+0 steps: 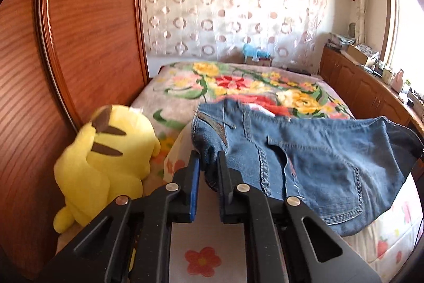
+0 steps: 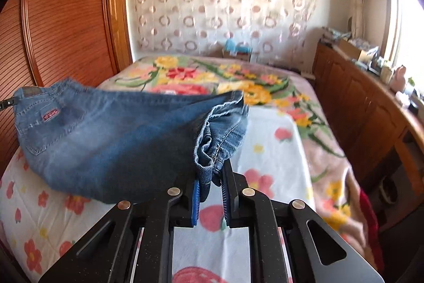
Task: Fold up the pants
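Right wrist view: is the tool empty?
No, the right tool is shut on the bunched hem of the jeans, lifting it above the bed.

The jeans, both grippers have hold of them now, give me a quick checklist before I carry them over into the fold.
1. Left gripper shut on the waist end of the jeans: ok.
2. Right gripper shut on the bunched leg hems: ok.
3. Both hems inside the right gripper: cannot tell, too bunched.
4. Jeans lifted off the strawberry-print quilt: not ok, the middle sags onto it.
5. Yellow plush toy clear of the jeans: ok, beside the bed edge.
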Action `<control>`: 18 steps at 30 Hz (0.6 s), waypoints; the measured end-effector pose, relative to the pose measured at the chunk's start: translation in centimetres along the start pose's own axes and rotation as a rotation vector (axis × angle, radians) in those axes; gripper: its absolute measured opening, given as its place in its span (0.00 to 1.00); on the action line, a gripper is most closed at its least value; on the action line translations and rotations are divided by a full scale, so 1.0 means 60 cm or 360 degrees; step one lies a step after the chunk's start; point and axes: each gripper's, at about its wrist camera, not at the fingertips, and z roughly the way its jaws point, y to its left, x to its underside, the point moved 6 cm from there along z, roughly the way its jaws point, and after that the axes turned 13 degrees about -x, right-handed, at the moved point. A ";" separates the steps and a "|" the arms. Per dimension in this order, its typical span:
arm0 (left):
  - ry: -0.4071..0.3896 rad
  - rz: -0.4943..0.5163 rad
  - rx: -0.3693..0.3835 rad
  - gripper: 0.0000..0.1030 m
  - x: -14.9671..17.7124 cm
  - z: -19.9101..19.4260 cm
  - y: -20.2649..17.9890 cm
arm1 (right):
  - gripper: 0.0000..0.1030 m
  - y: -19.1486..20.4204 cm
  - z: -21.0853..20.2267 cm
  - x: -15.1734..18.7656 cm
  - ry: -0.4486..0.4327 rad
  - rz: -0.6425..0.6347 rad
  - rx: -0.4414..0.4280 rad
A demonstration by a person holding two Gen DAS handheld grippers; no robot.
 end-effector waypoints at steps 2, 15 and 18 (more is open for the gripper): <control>-0.0036 -0.0008 0.0013 0.12 -0.010 -0.022 -0.001 | 0.13 0.000 -0.018 -0.008 -0.0041 -0.0017 0.0026; -0.0150 0.0037 0.0197 0.12 0.021 -0.136 -0.039 | 0.13 0.016 -0.128 0.039 -0.0144 -0.0031 0.0170; -0.0155 0.0018 0.0241 0.12 0.038 -0.164 -0.041 | 0.13 0.034 -0.162 0.060 -0.0160 -0.0030 0.0210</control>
